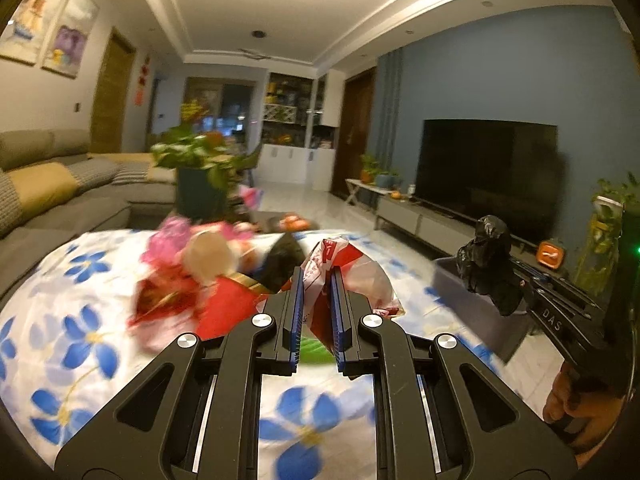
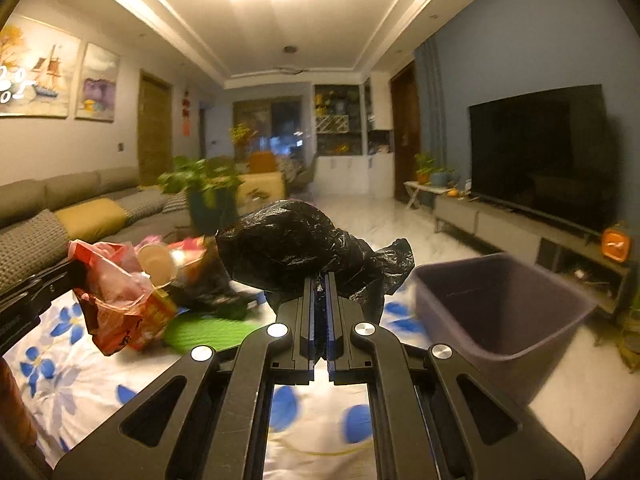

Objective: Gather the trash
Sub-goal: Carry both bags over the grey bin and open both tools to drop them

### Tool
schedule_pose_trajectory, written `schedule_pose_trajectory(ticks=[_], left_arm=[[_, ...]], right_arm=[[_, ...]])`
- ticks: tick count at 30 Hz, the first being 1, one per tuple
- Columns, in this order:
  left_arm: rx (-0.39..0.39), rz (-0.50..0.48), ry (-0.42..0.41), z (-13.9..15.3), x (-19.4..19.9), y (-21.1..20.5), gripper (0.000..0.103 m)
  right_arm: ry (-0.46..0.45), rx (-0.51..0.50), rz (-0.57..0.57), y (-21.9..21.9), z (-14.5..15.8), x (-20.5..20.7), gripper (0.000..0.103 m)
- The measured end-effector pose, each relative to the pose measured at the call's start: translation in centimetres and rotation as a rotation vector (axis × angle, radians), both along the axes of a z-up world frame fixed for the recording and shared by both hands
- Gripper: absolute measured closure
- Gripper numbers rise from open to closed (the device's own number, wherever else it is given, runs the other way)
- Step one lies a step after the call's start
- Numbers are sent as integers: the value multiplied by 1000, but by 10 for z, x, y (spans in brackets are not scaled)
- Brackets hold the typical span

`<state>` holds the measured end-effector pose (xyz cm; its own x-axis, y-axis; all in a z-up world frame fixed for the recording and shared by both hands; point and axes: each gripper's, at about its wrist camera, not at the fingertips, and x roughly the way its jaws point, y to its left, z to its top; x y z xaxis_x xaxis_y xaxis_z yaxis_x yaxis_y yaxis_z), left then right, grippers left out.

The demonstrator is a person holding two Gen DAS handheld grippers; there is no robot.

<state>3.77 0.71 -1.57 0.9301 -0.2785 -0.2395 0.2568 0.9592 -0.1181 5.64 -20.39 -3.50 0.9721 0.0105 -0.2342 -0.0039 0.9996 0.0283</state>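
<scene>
My left gripper (image 1: 315, 276) is shut on a red and white plastic bag (image 1: 348, 272), held above the table; the bag also shows at the left of the right wrist view (image 2: 116, 300). My right gripper (image 2: 320, 280) is shut on a crumpled black plastic bag (image 2: 288, 240), raised above the table left of the grey bin (image 2: 500, 308). That black bag shows in the left wrist view (image 1: 486, 260) over the bin (image 1: 468, 300). A pile of trash (image 1: 192, 280) lies on the table: red wrappers, a pink bag, a paper cup, a black bag.
The table has a white cloth with blue flowers (image 1: 80, 344). A green mat (image 2: 200, 332) lies under the trash. A potted plant (image 1: 196, 176) stands at the table's far end. A sofa (image 1: 60, 192) is at the left, a TV (image 1: 484, 168) on its stand at the right.
</scene>
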Motion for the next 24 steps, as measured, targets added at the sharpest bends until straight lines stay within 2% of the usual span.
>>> schedule_pose_trajectory(ticks=[7,11,17,24], left_arm=[[18,-126,-73,24,24,-64,91],[3,-198,-78,29,51,-104,91],[-20,-275,-76,30,84,-154,91],[-35,-351,-47,24,118,-205,91]], right_arm=[[-51,-15,-172,-48,13,-2,98],[-69,-16,-239,-72,16,3,98],[-76,-4,-301,-97,10,16,98],[-82,4,-323,-116,3,29,98]])
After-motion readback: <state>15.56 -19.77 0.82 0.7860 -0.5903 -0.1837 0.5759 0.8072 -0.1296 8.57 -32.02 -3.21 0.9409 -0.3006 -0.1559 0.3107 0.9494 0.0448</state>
